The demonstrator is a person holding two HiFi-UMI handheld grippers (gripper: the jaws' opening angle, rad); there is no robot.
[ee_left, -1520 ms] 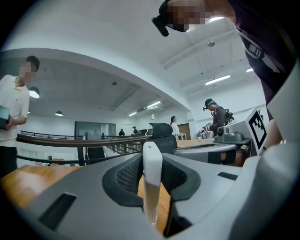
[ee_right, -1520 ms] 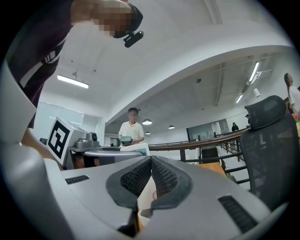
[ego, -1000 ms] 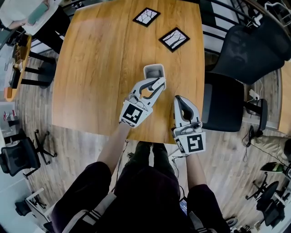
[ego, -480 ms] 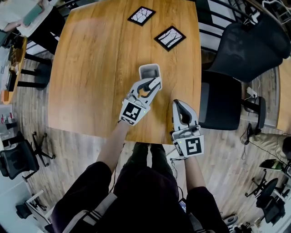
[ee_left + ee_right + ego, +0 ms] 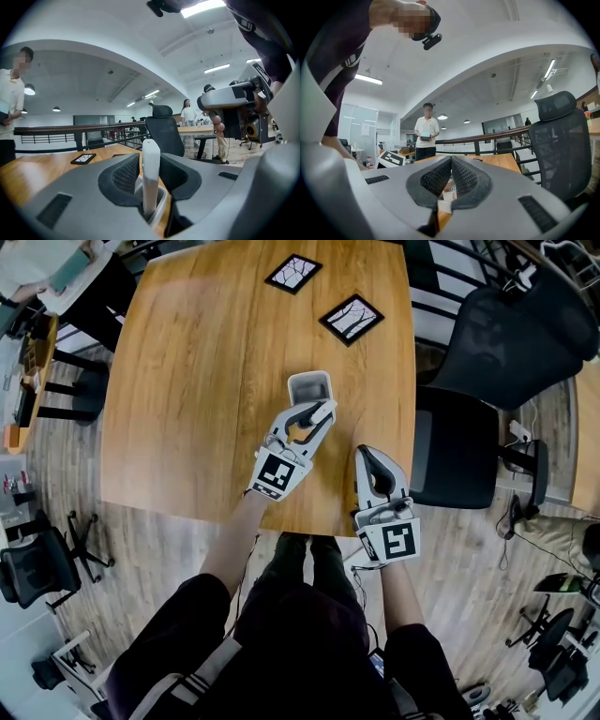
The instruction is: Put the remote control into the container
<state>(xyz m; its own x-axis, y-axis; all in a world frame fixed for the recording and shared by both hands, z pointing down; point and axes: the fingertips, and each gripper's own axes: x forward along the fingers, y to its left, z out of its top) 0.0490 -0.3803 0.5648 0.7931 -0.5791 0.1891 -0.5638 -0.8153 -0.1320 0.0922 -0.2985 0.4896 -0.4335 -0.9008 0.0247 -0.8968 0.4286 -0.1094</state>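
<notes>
Wooden table [image 5: 206, 381] in office [image 5: 117, 93]; left jaws newly parted round remote control [image 5: 151, 173], right jaws closed, empty.

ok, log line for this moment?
phase: placing | left gripper: jaws just opening, remote between them, upright, lower end in container | right gripper: shut, empty, at table edge

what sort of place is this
Probably an open-plan office or lab: a wooden table, a black mesh office chair, ceiling strip lights and a railing round an upper floor.
</notes>
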